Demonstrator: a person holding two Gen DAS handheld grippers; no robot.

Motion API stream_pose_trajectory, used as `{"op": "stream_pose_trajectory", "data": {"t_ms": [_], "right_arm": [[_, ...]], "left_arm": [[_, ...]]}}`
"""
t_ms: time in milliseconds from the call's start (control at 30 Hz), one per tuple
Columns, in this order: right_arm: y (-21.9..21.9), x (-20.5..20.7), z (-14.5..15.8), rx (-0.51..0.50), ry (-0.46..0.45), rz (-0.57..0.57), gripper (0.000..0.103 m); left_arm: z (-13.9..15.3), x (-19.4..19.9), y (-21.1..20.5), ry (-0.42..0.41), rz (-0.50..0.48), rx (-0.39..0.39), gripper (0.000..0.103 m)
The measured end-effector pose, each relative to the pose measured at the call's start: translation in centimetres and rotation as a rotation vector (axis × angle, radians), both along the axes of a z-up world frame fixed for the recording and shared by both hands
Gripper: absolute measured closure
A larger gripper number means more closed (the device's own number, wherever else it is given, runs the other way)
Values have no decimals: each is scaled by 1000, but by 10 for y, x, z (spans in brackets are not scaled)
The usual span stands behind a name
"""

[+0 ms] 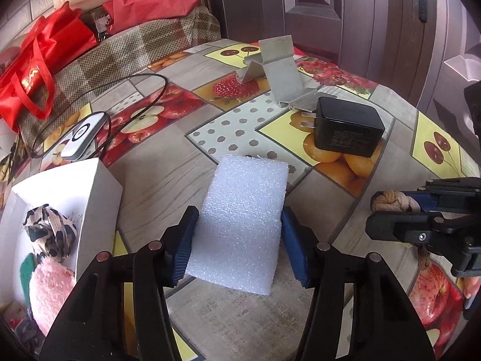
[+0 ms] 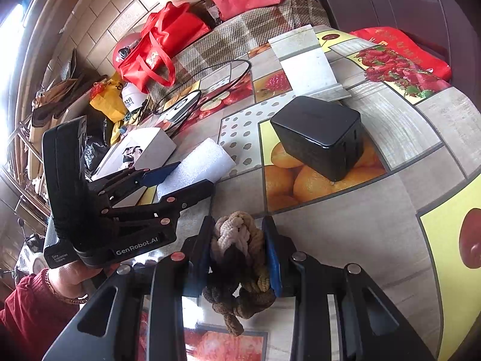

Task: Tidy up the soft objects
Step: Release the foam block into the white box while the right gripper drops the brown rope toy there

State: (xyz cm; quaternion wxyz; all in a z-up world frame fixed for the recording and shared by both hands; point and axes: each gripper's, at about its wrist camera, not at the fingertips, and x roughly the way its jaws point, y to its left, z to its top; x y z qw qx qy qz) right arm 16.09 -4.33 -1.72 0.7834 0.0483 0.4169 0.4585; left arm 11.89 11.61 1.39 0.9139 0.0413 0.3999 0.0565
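A white foam block (image 1: 240, 225) lies on the fruit-print table between the fingers of my left gripper (image 1: 237, 237); the blue pads sit against its sides. It also shows in the right wrist view (image 2: 198, 165). My right gripper (image 2: 239, 252) is shut on a knotted brown and cream rope (image 2: 237, 258), also seen at the right edge of the left wrist view (image 1: 390, 201). A white box (image 1: 99, 192) at the left holds a leopard-print scrunchie (image 1: 51, 231), a pink fluffy item (image 1: 48, 291) and a green item (image 1: 28, 266).
A black charger (image 1: 345, 126) lies beyond the foam, also in the right wrist view (image 2: 321, 135). A metal phone stand (image 1: 276, 69), a small white device with a black cable (image 1: 81, 135) and a red bag (image 1: 39, 72) are at the back.
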Motion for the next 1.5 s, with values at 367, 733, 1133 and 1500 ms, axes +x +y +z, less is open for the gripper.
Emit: {"op": "stream_pose_trajectory", "data": {"t_ms": [367, 733, 1133, 1500], "right_arm": [[-16, -28, 25, 102, -199, -108, 71], [4, -115, 51, 49, -568, -89, 71], [60, -160, 48, 18, -644, 4, 71], [102, -175, 47, 52, -636, 51, 71]], "left_arm": [[41, -104, -25, -402, 212, 75, 48], [44, -164, -4, -479, 319, 54, 48], [41, -212, 26, -510, 398, 59, 48], [37, -261, 93, -504, 557, 52, 47]]}}
